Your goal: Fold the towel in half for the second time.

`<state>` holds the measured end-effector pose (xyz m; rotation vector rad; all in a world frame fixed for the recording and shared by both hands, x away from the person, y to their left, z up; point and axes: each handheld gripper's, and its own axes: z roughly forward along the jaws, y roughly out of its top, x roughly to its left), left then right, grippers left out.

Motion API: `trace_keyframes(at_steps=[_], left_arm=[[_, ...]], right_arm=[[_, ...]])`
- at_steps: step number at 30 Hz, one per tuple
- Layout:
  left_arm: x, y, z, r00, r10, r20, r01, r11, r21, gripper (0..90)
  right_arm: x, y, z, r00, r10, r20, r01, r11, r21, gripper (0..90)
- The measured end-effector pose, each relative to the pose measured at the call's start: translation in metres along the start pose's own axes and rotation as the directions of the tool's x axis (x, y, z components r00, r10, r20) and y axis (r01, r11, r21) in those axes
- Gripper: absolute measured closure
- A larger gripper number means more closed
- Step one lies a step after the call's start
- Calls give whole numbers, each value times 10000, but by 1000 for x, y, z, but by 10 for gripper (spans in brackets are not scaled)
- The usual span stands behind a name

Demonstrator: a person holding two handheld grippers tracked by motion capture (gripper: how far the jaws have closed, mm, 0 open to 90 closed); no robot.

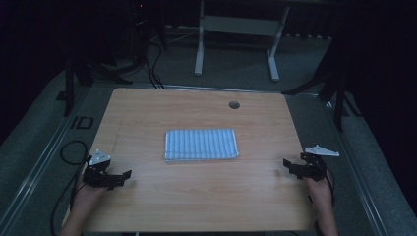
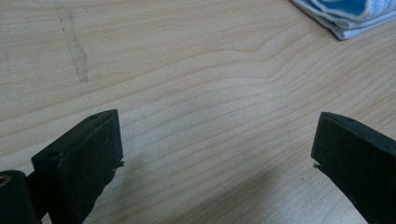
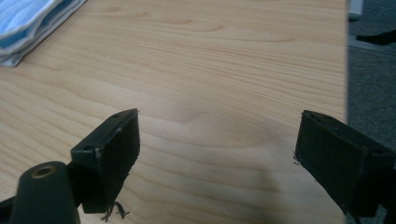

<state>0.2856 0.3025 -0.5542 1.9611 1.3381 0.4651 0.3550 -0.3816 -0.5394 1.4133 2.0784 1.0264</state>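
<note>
Flanking folded cloth (image 1: 201, 144), grippers agape

Bare table (image 1: 196, 196) between both grippers, folded cloth (image 1: 200, 144) mid-table the lone obstacle, apparently lying flat

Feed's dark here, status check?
Left gripper open, empty. Right gripper open, empty. Folded towel mid-table, untouched. Nothing in the way.

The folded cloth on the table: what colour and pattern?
Blue-and-white stripes on the folded cloth, best in the high view.
</note>
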Motion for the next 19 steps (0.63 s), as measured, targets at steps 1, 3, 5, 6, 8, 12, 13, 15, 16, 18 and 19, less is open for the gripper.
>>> trace_keyframes(at_steps=[1,3,5,6,8,12,13,15,16,18,19], left_arm=[[-1,-1,0,10000,40,19,-40,10000,-21,19],[-2,-2,0,10000,81,-15,-81,10000,-14,19],[-4,-4,1,9998,191,-4,-191,9998,17,18],[-5,-5,2,9998,198,-50,-198,9998,21,19],[-7,-6,3,9996,290,-65,-290,9996,26,19],[-10,-7,3,9987,490,-148,-488,9988,78,19],[-10,-7,4,9985,528,-142,-527,9986,63,19],[-11,-7,4,9986,521,-114,-520,9986,72,19],[-11,-7,4,9986,521,-114,-520,9986,72,19],[-11,-7,3,9985,542,-84,-542,9985,2,19],[-11,-7,3,9987,507,-101,-507,9987,-23,19]], right_arm=[[-2,-1,-2,9999,117,41,-117,9999,-79,137],[-5,-4,-5,9994,312,170,-307,9992,-257,138],[-7,-6,-7,9985,462,280,-452,9983,-356,138],[-8,-7,-7,9983,501,293,-490,9980,-388,138],[-9,-9,-9,9983,480,343,-466,9981,-416,138],[-11,-19,-10,9974,502,516,-489,9985,-254,139],[-12,-21,-10,9973,625,381,-613,9976,-307,138],[-13,-22,-10,9967,642,487,-624,9973,-377,138],[-13,-22,-10,9967,642,487,-624,9973,-377,138],[-12,-21,-11,9976,604,331,-584,9966,-578,138],[-12,-21,-11,9977,581,345,-562,9969,-550,138]])
